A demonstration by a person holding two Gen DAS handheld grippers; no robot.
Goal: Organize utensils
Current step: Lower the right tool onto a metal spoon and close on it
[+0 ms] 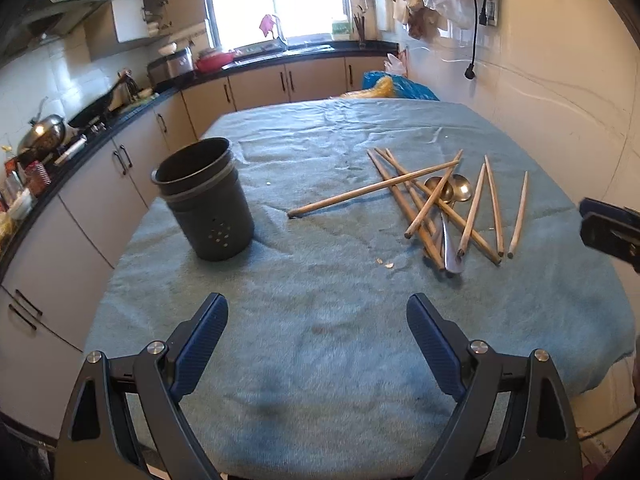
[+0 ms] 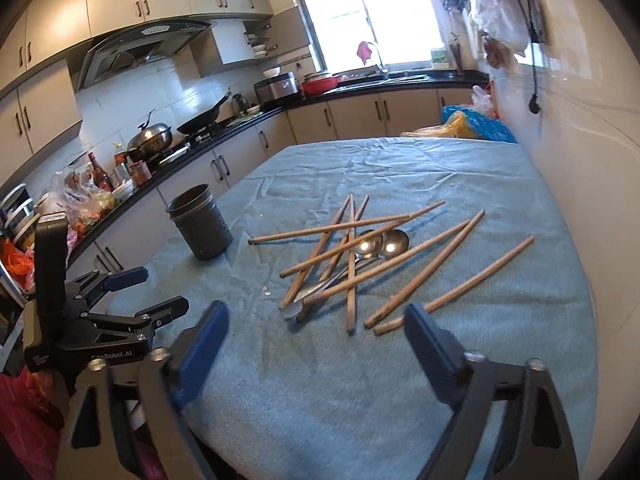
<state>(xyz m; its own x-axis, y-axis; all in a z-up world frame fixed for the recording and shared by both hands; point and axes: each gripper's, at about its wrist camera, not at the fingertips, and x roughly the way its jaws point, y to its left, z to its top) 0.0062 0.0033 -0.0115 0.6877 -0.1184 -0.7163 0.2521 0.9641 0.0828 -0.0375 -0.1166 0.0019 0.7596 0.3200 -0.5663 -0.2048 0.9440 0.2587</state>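
A dark utensil holder stands upright and empty-looking on the left of the table; it also shows in the right wrist view. Several wooden chopsticks lie crossed in a pile on the right, over two metal spoons. In the right wrist view the chopsticks and spoons lie just ahead. My left gripper is open and empty near the table's front edge. My right gripper is open and empty, its right finger close to the nearest chopstick ends.
A blue-grey towel covers the table. A kitchen counter with a wok and pots runs along the left. A wall borders the right. A blue bag sits beyond the far edge. Small crumbs lie on the towel.
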